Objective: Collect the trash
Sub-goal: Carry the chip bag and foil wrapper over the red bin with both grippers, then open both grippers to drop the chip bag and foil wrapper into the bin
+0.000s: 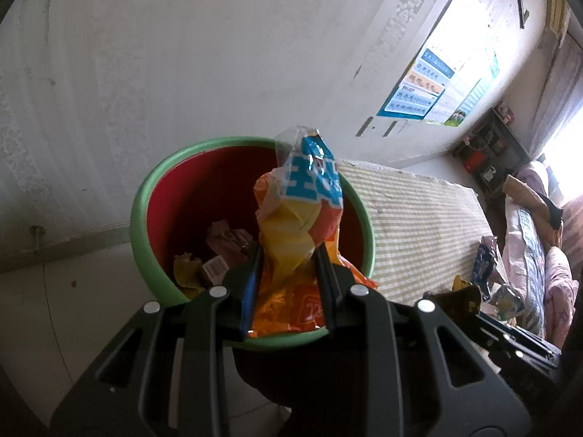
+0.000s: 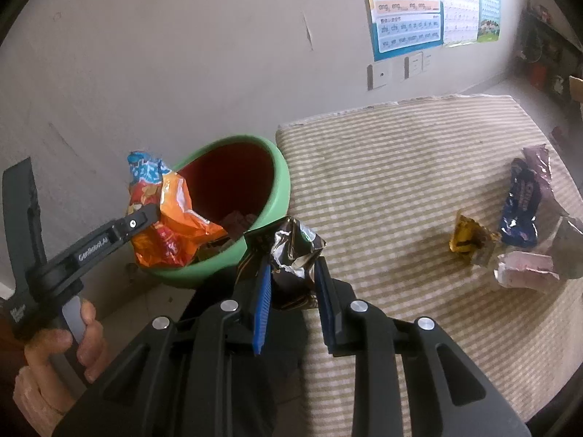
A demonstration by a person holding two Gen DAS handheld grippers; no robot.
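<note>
My left gripper (image 1: 288, 251) is shut on an orange, yellow and blue snack bag (image 1: 298, 218) and holds it over the green bin with a red inside (image 1: 145, 196). The bin holds several wrappers (image 1: 215, 258). In the right wrist view the left gripper (image 2: 153, 215) with the orange bag (image 2: 167, 225) is at the bin's (image 2: 280, 189) left rim. My right gripper (image 2: 293, 273) is shut on a dark brown and silver wrapper (image 2: 291, 251), just right of the bin at the mattress edge.
A striped mattress (image 2: 400, 182) lies right of the bin, against the wall. On it lie a gold wrapper (image 2: 466, 236), a dark blue wrapper (image 2: 521, 211) and a pink wrapper (image 2: 524, 269). Posters (image 2: 404, 7) hang on the wall. A shelf (image 1: 488, 153) stands far back.
</note>
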